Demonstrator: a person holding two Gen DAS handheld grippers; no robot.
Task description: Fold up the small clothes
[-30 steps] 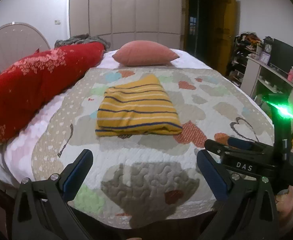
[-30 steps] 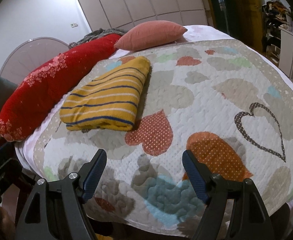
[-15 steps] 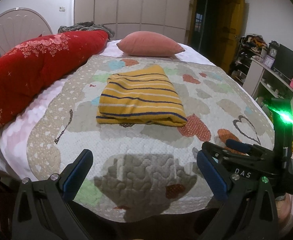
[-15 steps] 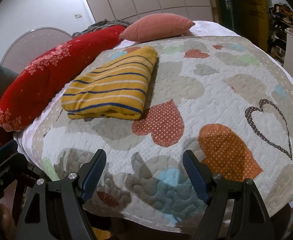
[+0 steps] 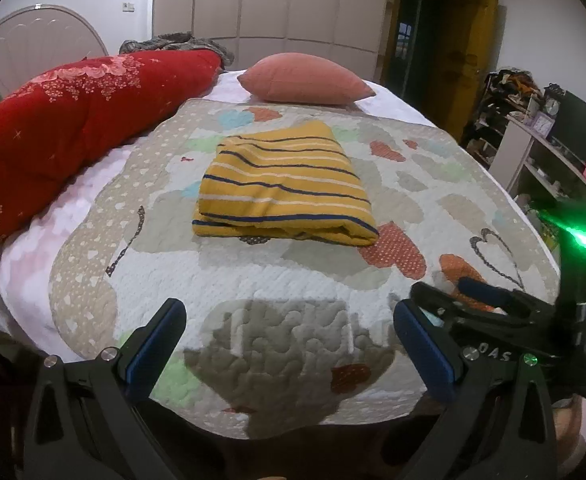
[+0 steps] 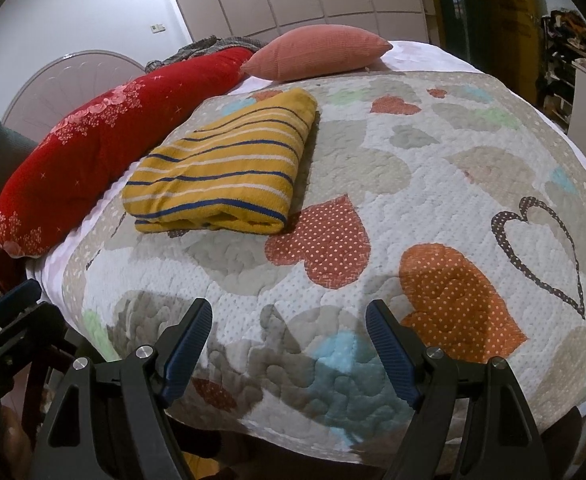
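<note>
A yellow garment with navy and white stripes [image 5: 283, 186] lies folded into a thick rectangle on the heart-patterned quilt [image 5: 293, 280], in the middle of the bed. The right wrist view has the same folded garment [image 6: 223, 172] to the left of centre. My left gripper [image 5: 289, 316] hangs open over the quilt's near edge, well short of the garment, with nothing between its blue pads. My right gripper [image 6: 289, 320] is open too, empty, over the near edge further right. In the left wrist view the right gripper [image 5: 493, 304] shows at the lower right with a green light.
A long red quilted bolster [image 5: 69, 120] lies along the bed's left side. A pink pillow [image 5: 305, 80] sits at the far end. Shelves [image 5: 545, 152] with small items stand to the right of the bed. Wardrobe doors [image 5: 273, 4] fill the back wall.
Both grippers stay open and almost still. The left wrist view has tilted a little, so the garment sits slightly lower and more to the centre of it.
</note>
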